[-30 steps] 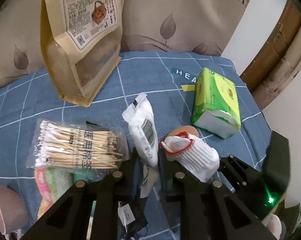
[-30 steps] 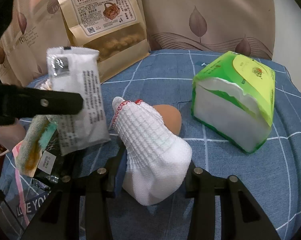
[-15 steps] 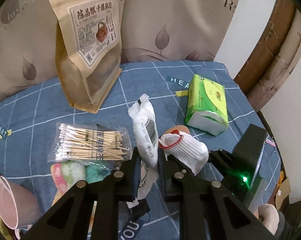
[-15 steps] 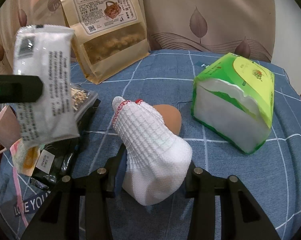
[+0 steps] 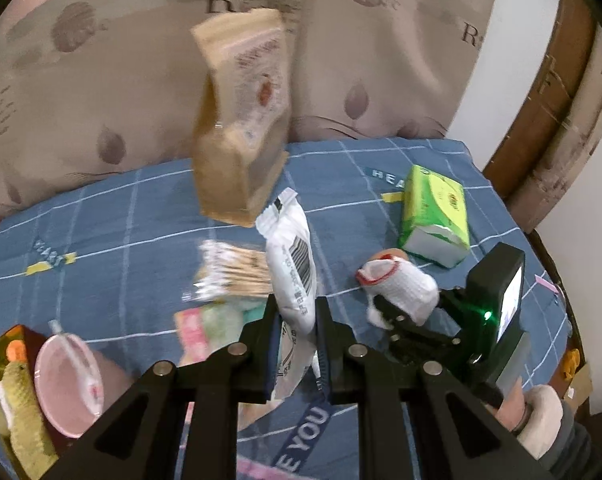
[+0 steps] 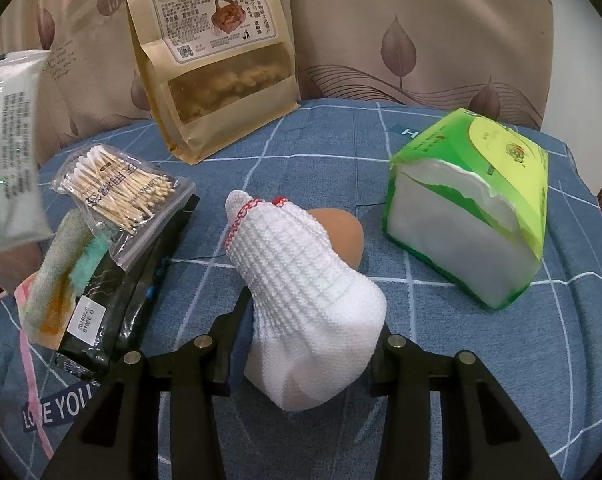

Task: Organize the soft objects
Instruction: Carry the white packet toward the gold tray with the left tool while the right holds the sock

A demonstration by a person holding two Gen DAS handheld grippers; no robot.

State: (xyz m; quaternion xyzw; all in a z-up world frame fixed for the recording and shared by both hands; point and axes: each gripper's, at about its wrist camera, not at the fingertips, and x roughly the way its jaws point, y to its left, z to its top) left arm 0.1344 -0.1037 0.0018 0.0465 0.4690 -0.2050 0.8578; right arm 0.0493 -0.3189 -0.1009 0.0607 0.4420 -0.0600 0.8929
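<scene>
My left gripper point(image 5: 297, 332) is shut on a white soft packet point(image 5: 293, 272) with a barcode and holds it up above the blue checked bedspread point(image 5: 101, 240). In the right wrist view that packet point(image 6: 9, 152) hangs blurred at the far left edge. My right gripper point(image 6: 309, 340) is shut on a white knitted glove point(image 6: 313, 312) with a red cuff, low over the bedspread point(image 6: 341, 152). From the left wrist view, the right gripper point(image 5: 397, 316) and the glove point(image 5: 401, 288) sit to the right, with a person's hand point(image 5: 537, 412) behind.
A green tissue pack point(image 6: 469, 216) lies at the right and a brown snack bag point(image 6: 217, 64) leans on the beige cushions. A bag of cotton swabs point(image 6: 117, 188), a black packet point(image 6: 113, 312) and a coloured towel point(image 6: 57, 272) lie left. A brown rounded thing point(image 6: 341, 232) sits behind the glove. A pink cup point(image 5: 69, 384) stands at the left.
The left gripper has risen with the white packet and drawn back, so the packet slid to the left edge of the right wrist view. The right gripper and glove stayed still.
</scene>
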